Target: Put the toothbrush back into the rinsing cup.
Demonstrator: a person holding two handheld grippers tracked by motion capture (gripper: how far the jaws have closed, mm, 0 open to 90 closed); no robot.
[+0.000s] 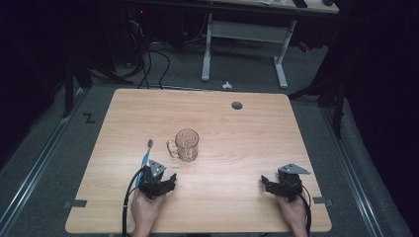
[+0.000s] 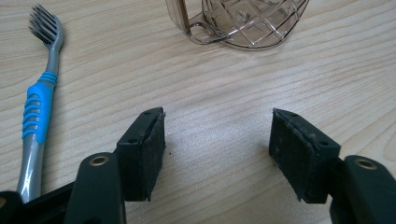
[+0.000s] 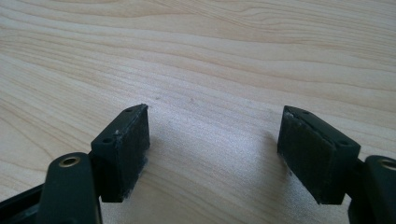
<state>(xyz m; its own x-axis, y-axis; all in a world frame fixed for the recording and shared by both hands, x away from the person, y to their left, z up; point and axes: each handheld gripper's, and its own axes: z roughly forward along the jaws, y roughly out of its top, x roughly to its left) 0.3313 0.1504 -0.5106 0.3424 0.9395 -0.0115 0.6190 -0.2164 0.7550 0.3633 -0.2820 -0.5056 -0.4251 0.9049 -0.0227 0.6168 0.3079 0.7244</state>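
A clear cut-glass mug (image 1: pixel 186 144) with its handle to the left stands upright near the middle of the wooden table (image 1: pixel 237 133). A grey and blue toothbrush (image 1: pixel 146 154) lies flat to the mug's left, bristles at the far end. My left gripper (image 1: pixel 168 180) rests low on the table just in front of the mug, open, with bare wood between its pads (image 2: pixel 152 149). The left gripper view has the toothbrush (image 2: pixel 39 105) at the left and the mug's base (image 2: pixel 243 23) at the top. My right gripper (image 1: pixel 267 183) sits near the front right, open over bare wood (image 3: pixel 215 140).
A small round grommet (image 1: pixel 237 105) is set into the table near its far edge. Beyond the table stand a white desk frame (image 1: pixel 244 44) and loose cables (image 1: pixel 148 64) on the dark floor. Metal floor rails (image 1: pixel 44 153) run along both sides.
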